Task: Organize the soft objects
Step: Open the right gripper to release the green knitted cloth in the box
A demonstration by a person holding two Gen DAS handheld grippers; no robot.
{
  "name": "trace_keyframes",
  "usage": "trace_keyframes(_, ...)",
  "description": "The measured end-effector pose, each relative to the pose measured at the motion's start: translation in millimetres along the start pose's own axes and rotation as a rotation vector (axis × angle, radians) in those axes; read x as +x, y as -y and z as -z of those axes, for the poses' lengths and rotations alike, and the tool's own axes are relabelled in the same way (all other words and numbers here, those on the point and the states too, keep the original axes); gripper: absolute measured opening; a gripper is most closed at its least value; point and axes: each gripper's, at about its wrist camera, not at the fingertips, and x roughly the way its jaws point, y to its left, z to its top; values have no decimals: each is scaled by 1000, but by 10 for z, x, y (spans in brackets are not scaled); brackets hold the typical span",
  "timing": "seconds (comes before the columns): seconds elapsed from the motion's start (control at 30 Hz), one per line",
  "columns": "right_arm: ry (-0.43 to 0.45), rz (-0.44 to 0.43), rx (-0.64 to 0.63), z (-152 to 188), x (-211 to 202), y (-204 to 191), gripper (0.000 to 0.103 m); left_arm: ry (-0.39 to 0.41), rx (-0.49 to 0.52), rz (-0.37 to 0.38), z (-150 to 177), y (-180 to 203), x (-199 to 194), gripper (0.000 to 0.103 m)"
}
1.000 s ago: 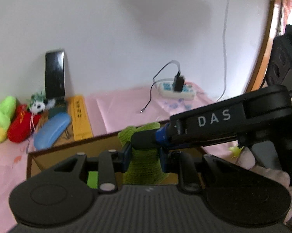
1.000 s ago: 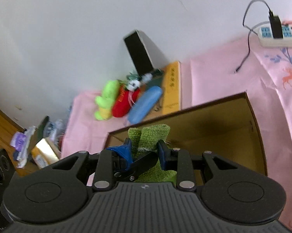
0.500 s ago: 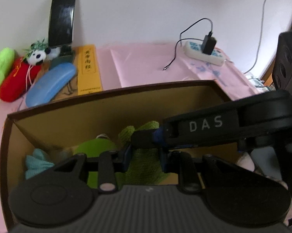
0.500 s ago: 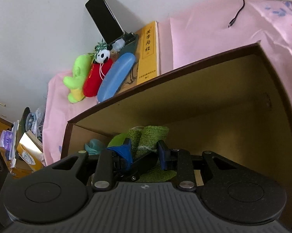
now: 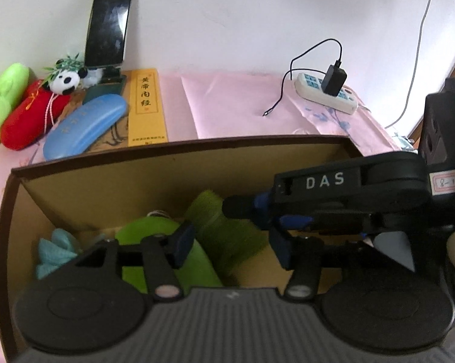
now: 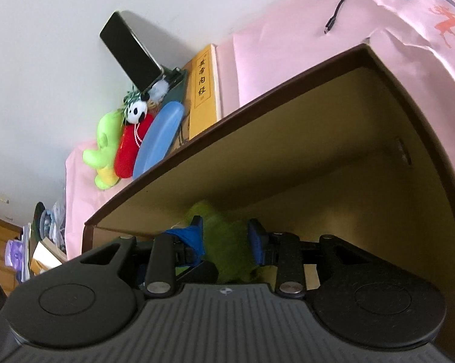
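Note:
A fuzzy green cloth point(image 5: 224, 233) hangs blurred inside the brown cardboard box point(image 5: 179, 145), just above its floor. My left gripper point(image 5: 231, 245) is over the box with its jaws opening, and clear gaps show between the pads and the cloth. In the right wrist view the same cloth point(image 6: 224, 242) lies blurred between the blue pads of my right gripper point(image 6: 224, 237), whose jaws are also opening; the cloth appears to be slipping free. The right gripper's fingers point(image 5: 239, 208) reach in from the right, beside the cloth. A light green plush point(image 5: 148, 230) and a teal cloth point(image 5: 55, 251) lie in the box.
Behind the box on the pink tablecloth point(image 5: 227, 109) are a yellow book point(image 5: 147, 107), a blue glasses case point(image 5: 85, 127), a red plush point(image 5: 31, 118) with a panda point(image 5: 64, 80), a green-yellow plush point(image 5: 3, 90) and a propped phone point(image 5: 109, 24). A power strip point(image 5: 327, 93) lies at the back right.
Both grippers came down into the box with the green cloth pinched between them. Their jaws have since widened, and the cloth now blurs between them.

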Motion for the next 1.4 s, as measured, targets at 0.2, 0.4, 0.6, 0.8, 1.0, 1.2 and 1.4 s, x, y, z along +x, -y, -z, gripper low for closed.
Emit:
trace_keyframes(0.2,43,-15,-27,1,-56,-26,17,24,-28,2,11,-34,-37,57)
trace_keyframes(0.4,98,-59,-42,-11,-127,-41,17,64,-43,-47,16,-39,-119,56)
trace_keyframes(0.6,163,-14,-131,18,-158,-189,17,101,-64,-108,9,-6,-308,57)
trace_keyframes(0.8,199,56,-197,81,-233,-329,17,120,-70,-179,39,26,-551,58)
trace_keyframes(1.0,219,58,-223,221,-434,-450,17,144,-98,-240,119,39,-785,60)
trace_keyframes(1.2,240,66,-272,454,-638,-594,17,152,-106,-323,238,94,-973,62)
trace_keyframes(1.4,243,56,-312,680,-791,-713,17,158,-106,-366,373,157,-1138,63)
